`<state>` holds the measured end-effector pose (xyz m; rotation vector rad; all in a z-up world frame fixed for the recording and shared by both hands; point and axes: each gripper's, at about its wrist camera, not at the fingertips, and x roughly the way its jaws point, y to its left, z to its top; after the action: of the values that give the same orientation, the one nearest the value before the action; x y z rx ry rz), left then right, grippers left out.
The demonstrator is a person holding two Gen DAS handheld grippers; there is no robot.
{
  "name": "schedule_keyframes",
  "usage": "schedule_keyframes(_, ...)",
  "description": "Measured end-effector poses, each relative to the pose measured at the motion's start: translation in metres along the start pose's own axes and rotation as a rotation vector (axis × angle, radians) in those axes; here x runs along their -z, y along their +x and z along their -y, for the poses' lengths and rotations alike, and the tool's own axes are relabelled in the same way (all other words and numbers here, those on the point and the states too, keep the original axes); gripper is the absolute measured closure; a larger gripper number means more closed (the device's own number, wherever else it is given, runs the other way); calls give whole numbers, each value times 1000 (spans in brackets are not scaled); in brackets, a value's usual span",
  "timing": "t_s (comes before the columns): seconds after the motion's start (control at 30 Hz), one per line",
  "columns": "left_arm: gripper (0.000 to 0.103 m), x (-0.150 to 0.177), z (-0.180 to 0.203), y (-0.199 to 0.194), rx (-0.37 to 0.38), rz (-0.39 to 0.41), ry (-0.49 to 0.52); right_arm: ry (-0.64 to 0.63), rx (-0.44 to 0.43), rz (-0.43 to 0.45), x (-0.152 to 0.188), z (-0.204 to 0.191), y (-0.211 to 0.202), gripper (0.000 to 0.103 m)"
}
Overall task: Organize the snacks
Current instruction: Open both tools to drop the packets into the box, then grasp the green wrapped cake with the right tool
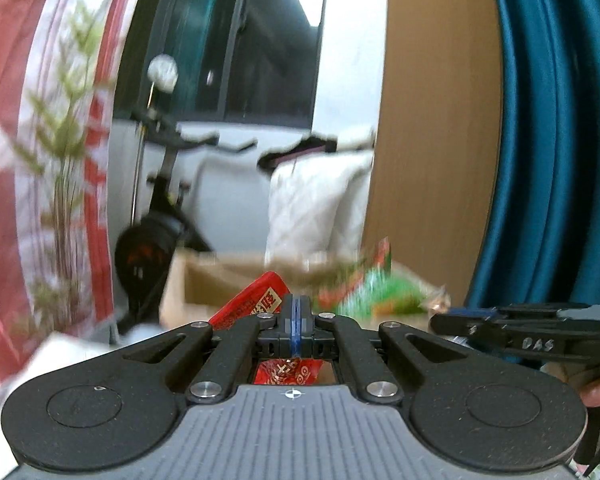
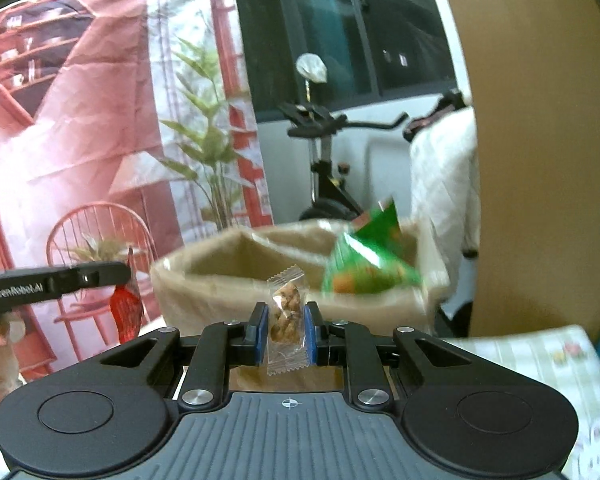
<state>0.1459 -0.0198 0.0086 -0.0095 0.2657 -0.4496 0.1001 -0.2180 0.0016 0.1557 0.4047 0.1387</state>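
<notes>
My left gripper (image 1: 296,316) is shut on a red snack packet (image 1: 256,300), held in the air before a brown cardboard box (image 1: 204,276). My right gripper (image 2: 286,320) is shut on a small clear packet of brown nut clusters (image 2: 286,312), held upright in front of the same box (image 2: 220,280). A green snack bag (image 2: 364,264) sticks out of the box at its right side; it also shows in the left wrist view (image 1: 376,288). The right gripper shows at the right of the left wrist view (image 1: 456,322). The left gripper with the red packet (image 2: 126,308) shows at the left of the right wrist view.
A table with a pale patterned cloth (image 2: 540,360) lies at the lower right. A red printed backdrop (image 2: 80,120) hangs at the left, an exercise bike (image 2: 328,160) stands behind the box, a wooden panel (image 2: 540,140) and a teal curtain (image 1: 552,120) stand at the right.
</notes>
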Motion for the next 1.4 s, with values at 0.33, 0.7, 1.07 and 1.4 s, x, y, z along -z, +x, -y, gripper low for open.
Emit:
schedule_keyframes(0.33,102,-53,-4,93,-4,-19,30,25,0,-62,-46,-2,96,86)
schedule_keyframes(0.7,72,-33,-39,120,-32,-171,-74,12,43,-103,-23,-13,103,64)
schedule_keyframes(1.07,70,-6,-63,38,-105,-212,-109,98,3,-106,11,-39,52,64)
schedule_keyframes(1.4,69,61,-80,19,-131,-366,-111,189,3,-354,99,-66,69,62)
